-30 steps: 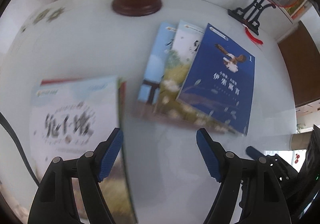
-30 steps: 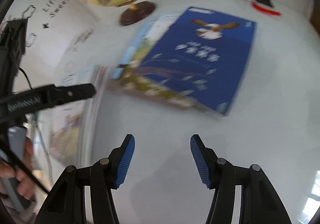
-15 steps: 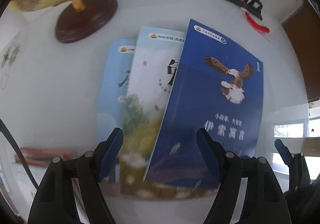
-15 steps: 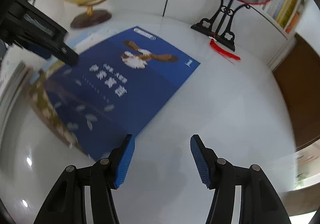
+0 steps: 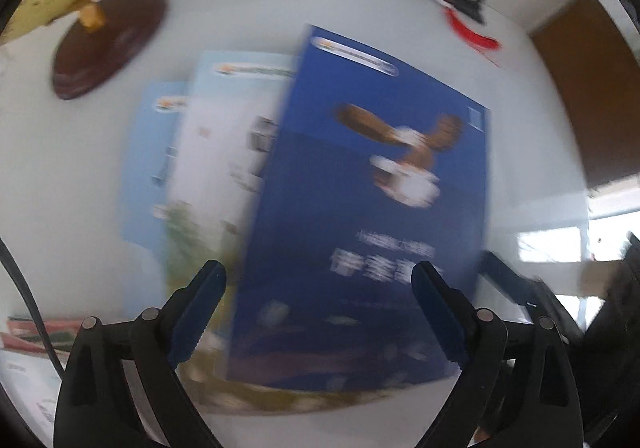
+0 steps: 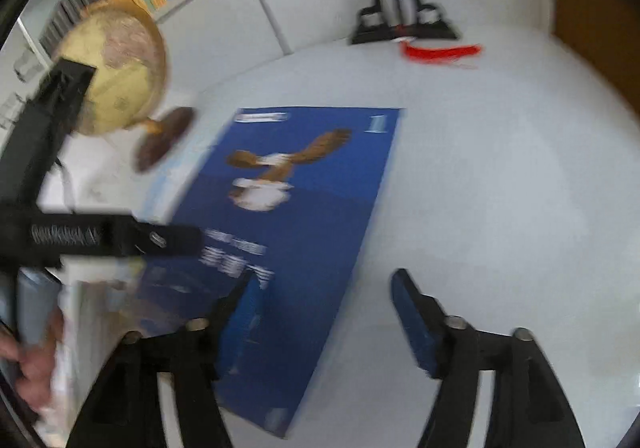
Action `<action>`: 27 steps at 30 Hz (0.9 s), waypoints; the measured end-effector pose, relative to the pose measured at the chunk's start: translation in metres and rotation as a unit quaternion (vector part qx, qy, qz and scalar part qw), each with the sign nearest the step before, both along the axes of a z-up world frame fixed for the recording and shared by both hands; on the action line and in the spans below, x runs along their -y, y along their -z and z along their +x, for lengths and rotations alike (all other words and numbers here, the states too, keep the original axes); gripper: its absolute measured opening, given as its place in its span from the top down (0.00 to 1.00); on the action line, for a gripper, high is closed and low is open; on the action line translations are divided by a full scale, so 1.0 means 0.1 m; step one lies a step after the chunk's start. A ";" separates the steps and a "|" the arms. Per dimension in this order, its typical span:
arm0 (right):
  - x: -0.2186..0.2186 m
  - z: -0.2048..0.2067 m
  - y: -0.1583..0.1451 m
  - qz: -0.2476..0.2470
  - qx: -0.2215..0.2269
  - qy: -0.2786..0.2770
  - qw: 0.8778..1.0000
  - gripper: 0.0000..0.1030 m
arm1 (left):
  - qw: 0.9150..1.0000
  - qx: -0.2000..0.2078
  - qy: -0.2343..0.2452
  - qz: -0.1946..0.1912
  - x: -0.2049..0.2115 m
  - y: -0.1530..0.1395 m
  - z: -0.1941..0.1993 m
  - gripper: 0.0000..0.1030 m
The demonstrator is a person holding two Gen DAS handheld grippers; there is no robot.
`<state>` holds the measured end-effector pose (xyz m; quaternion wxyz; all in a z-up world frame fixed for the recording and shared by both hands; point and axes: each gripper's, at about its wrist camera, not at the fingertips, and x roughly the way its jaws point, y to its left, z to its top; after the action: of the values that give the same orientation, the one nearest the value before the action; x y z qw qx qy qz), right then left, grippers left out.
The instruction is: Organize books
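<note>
The dark blue paperback book with an eagle on its cover [image 5: 368,208] lies flat on the glossy white desk [image 6: 500,168], topmost of three fanned, overlapping books. In the left wrist view it fills the centre; a white-and-green book [image 5: 216,184] shows from under its left edge, and a light blue book [image 5: 148,168] shows further left, lowest of the three. A further stack of books [image 5: 28,332] lies at the lower left edge of that frame, apart from the fan.

The left gripper [image 5: 318,308] hovers over the lower part of the dark blue book — its fingers are apart and opening, with the cover seen between them but no pad pressing on it. The right gripper [image 6: 326,316] sits over the book's right edge in the right wrist view; its fingers are likewise apart and opening, one over the cover, the other over bare desk, gripping nothing.

A yellow globe on a dark brown round base [image 6: 116,76] stands in the upper left of both views. A black ornamental stand [image 6: 400,24] with a red tassel [image 6: 440,52] stands at the top — well apart from the books. A person's hand [image 6: 28,372] shows at the lower left of the right wrist view.
</note>
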<state>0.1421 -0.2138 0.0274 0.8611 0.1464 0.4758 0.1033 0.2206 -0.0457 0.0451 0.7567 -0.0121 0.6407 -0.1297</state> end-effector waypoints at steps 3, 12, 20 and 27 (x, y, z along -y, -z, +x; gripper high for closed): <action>-0.11 0.03 -0.01 0.024 -0.014 -0.037 0.999 0.19 | 1.000 0.000 -0.026 -0.007 -0.05 0.01 -0.07 0.09; 0.09 -0.25 0.04 0.135 -0.050 -0.018 0.989 0.12 | 0.997 -0.041 -0.037 -0.048 -0.20 -0.01 -0.61 0.09; 0.09 -0.63 0.06 0.143 -0.080 -0.058 0.985 0.10 | 0.994 -0.066 -0.052 -0.072 -0.35 0.07 -1.16 0.09; 0.31 -0.74 0.15 0.230 -0.123 -0.050 0.964 0.11 | 0.991 -0.068 -0.078 -0.083 -0.38 0.05 -1.16 0.10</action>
<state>0.0683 -0.2444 0.0121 0.7329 0.3278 0.5483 0.2342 0.1041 -0.0078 0.0398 0.7154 -0.1338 0.6749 -0.1221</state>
